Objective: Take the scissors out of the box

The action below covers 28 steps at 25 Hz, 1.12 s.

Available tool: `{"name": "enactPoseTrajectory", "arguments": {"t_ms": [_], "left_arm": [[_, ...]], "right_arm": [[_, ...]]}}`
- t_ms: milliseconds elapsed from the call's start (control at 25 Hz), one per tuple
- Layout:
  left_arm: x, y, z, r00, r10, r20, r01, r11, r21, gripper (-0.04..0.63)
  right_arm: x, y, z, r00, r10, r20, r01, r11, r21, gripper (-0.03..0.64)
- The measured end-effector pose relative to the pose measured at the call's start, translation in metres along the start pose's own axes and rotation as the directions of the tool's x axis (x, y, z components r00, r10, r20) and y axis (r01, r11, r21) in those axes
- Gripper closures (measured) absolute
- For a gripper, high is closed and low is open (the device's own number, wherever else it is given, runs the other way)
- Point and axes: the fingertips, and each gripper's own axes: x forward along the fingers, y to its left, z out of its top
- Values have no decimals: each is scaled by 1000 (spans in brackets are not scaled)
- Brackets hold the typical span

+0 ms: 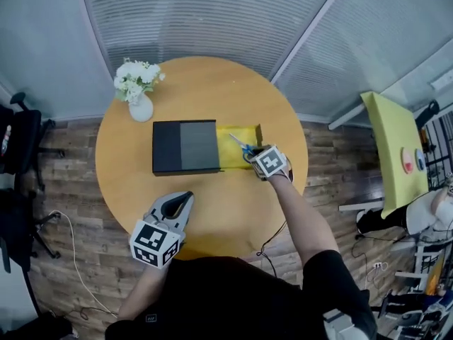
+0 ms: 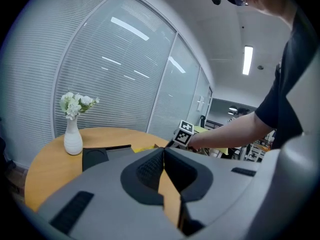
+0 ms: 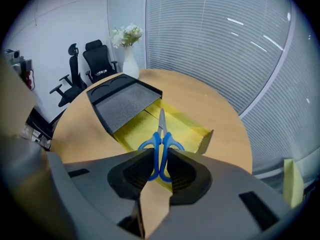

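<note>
Blue-handled scissors (image 3: 161, 143) point away from me, blades over the yellow inside of the box (image 3: 186, 126). My right gripper (image 3: 159, 166) is shut on their handles. In the head view the scissors (image 1: 243, 148) show at the open yellow end of the box (image 1: 235, 134), right by the right gripper (image 1: 263, 160). The black lid (image 1: 185, 146) is slid to the left and covers most of the box. My left gripper (image 1: 178, 205) hovers near the table's front edge, shut with nothing in it; in the left gripper view its jaws (image 2: 163, 160) meet.
A white vase of white flowers (image 1: 140, 105) stands at the back left of the round wooden table (image 1: 226, 204). Black office chairs (image 1: 21, 144) stand left of the table. A yellow-topped table (image 1: 396, 151) stands to the right.
</note>
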Motion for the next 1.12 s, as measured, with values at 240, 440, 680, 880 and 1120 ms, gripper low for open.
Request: {"name": "enactPoseTrajectory", "arguments": {"t_ms": [240, 440, 680, 880, 1120], "left_arm": [[6, -25, 9, 998, -66, -9, 66, 997, 39, 580], [13, -43, 22, 994, -109, -14, 110, 991, 73, 580], [22, -60, 48, 988, -155, -18, 156, 975, 159, 580], [27, -63, 72, 985, -173, -2, 169, 961, 218, 580], [25, -61, 102, 986, -160, 46, 144, 957, 251, 580]], "right_arm": [[-51, 11, -17, 996, 20, 90, -24, 999, 41, 522], [-83, 20, -29, 983, 9, 184, -23, 997, 73, 522], [-125, 38, -24, 943, 5, 334, -55, 988, 141, 522], [-173, 53, -3, 870, -12, 493, -101, 974, 201, 522], [-244, 75, 37, 689, 19, 724, -232, 953, 196, 522]]}}
